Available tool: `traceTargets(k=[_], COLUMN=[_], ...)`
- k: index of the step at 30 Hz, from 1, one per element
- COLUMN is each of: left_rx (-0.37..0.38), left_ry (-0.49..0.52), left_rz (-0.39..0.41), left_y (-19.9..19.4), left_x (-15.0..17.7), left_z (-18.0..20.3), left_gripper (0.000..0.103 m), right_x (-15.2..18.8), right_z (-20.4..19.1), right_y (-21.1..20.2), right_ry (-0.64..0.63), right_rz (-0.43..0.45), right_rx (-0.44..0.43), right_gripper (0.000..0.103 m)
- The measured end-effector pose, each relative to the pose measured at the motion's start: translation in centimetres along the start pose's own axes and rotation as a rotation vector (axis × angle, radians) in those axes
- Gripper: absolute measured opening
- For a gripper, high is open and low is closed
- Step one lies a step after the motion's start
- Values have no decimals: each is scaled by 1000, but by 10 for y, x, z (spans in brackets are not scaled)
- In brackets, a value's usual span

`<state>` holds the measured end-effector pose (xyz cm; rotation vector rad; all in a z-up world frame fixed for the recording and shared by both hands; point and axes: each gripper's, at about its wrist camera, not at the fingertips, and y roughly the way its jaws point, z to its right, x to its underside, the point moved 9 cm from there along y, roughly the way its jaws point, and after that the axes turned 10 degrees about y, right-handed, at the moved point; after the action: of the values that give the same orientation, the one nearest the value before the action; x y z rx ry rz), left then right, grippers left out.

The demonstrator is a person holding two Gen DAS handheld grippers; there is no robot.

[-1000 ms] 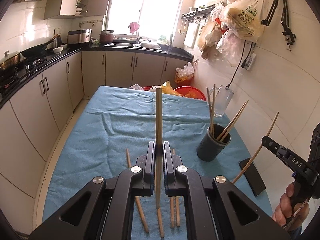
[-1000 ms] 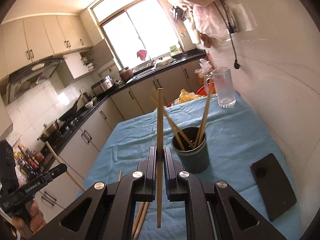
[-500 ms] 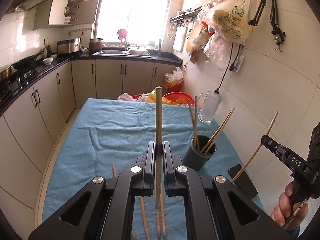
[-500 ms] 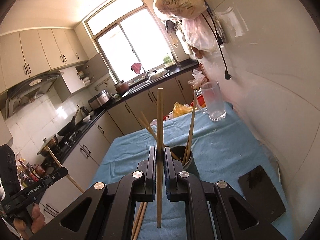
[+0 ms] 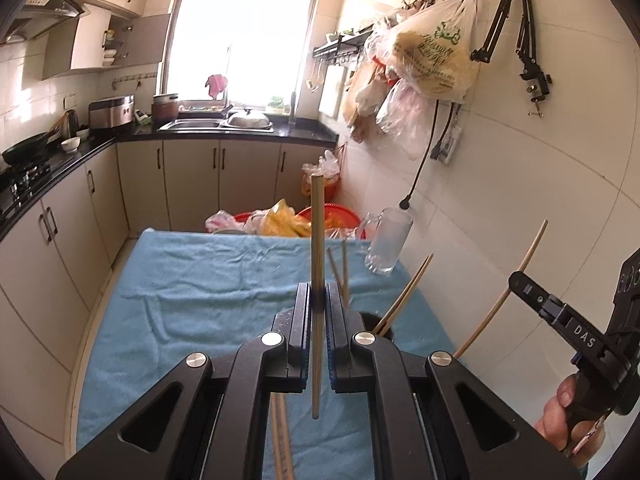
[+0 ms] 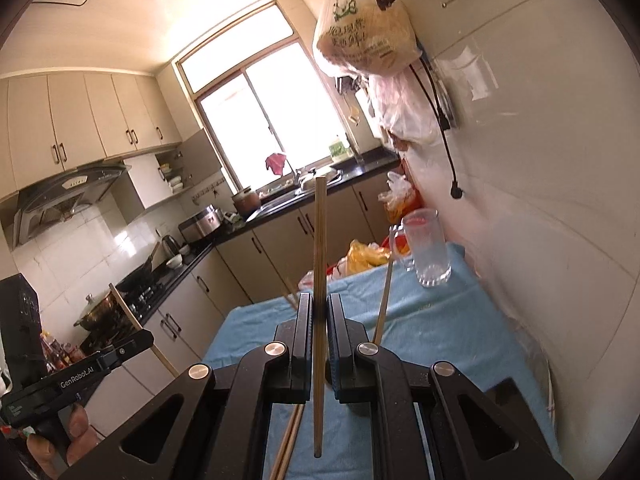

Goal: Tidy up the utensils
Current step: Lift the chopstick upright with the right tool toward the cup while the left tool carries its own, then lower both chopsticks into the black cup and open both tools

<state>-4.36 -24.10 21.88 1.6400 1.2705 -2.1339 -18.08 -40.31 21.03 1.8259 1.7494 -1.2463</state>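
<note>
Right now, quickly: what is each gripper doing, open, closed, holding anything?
Left gripper: closed on a chopstick, held upright.
Right gripper: closed on a second chopstick, also upright.

Each hand-held gripper carries one chopstick upright between its fingers: the left hand-held gripper (image 5: 318, 304) holds a chopstick (image 5: 317, 248), and the right hand-held gripper (image 6: 318, 312) holds another chopstick (image 6: 320, 240). Both are above the near part of the bench (image 5: 192, 280). A holder (image 5: 384, 330) with several chopsticks (image 5: 404, 294) in it stands just right of the left hand-held gripper, near the bench's right edge. A glass mug (image 5: 388, 240) stands at the far right corner. Loose chopsticks (image 5: 282, 436) lie on the bench near its near edge, under the grippers.
</note>
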Motion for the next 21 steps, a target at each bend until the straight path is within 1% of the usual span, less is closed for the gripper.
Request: traceTargets(k=[5,12,17,21], left_rx=[25,46,62,68], left_ry=[-4,-22,-46,-40], left_rz=[32,57,57,35], left_y=[11,34,61,84], left_x=[-27,-54,-58,-49], left_z=[12,19,21,26], left_gripper=[6,6,6,6], right_x=[-20,-46,-55,-52], right_z=[0,-2,6,20], right_y=[6,22,40,60], right_ry=[11,20,20,37], right_rz=[29,59,70,59], right_rx=[10,23,46,73], right_gripper=[7,7,7,7])
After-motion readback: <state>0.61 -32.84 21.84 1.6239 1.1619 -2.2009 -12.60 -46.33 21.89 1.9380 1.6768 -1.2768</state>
